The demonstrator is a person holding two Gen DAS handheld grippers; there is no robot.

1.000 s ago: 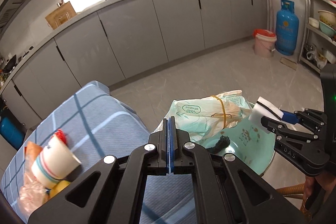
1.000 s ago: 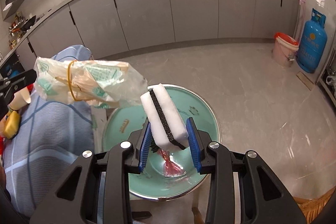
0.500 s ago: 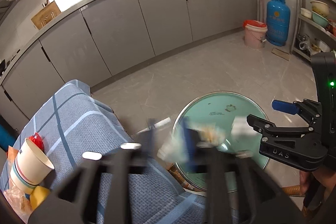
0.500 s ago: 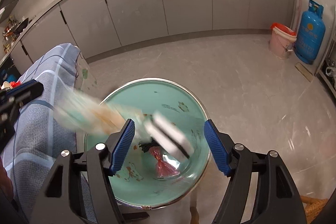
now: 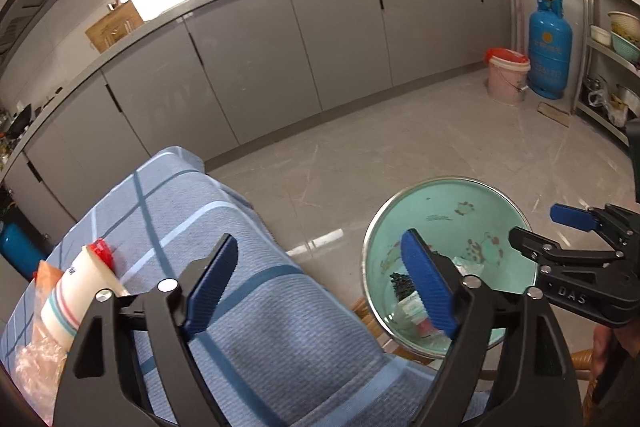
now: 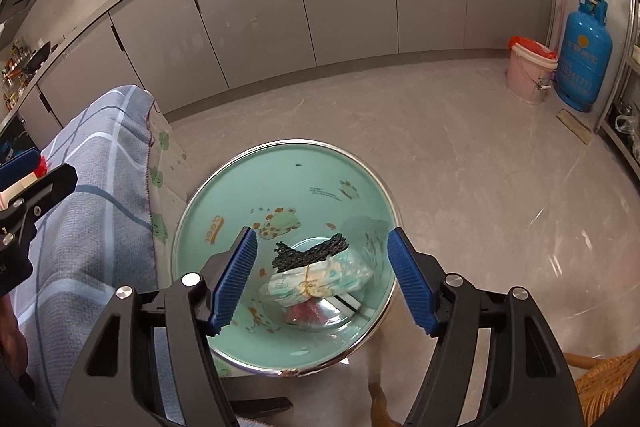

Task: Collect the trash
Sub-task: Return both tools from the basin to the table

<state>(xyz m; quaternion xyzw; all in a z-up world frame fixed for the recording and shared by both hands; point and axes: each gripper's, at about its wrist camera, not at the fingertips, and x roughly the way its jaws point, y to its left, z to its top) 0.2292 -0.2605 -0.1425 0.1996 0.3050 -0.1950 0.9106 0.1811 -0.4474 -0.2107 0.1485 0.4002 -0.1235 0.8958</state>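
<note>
A mint-green enamel basin [image 6: 224,223] stands beside the blue checked table [image 5: 256,307]. In it lie a plastic bag bound with a rubber band [image 6: 312,283], a black mesh scrap [image 6: 312,255], a red wrapper [image 6: 306,313] and a white sponge, mostly hidden under the bag. My right gripper [image 6: 324,279] is open and empty above the basin. My left gripper [image 5: 320,283] is open and empty over the table edge; the basin [image 5: 448,203] lies to its right. A paper cup [image 5: 76,287], a red cap [image 5: 100,251] and crumpled plastic [image 5: 36,367] lie on the table at left.
Grey kitchen cabinets [image 5: 280,47] run along the back wall. A pink bucket [image 6: 528,71] and a blue gas cylinder [image 6: 584,51] stand at the far right. A wicker seat [image 6: 600,379] is at the lower right. A metal shelf [image 5: 612,39] with bowls stands at the right.
Both grippers opened. The bag dropped from my left gripper and the white sponge from my right gripper into the basin. The left gripper drew back toward the table.
</note>
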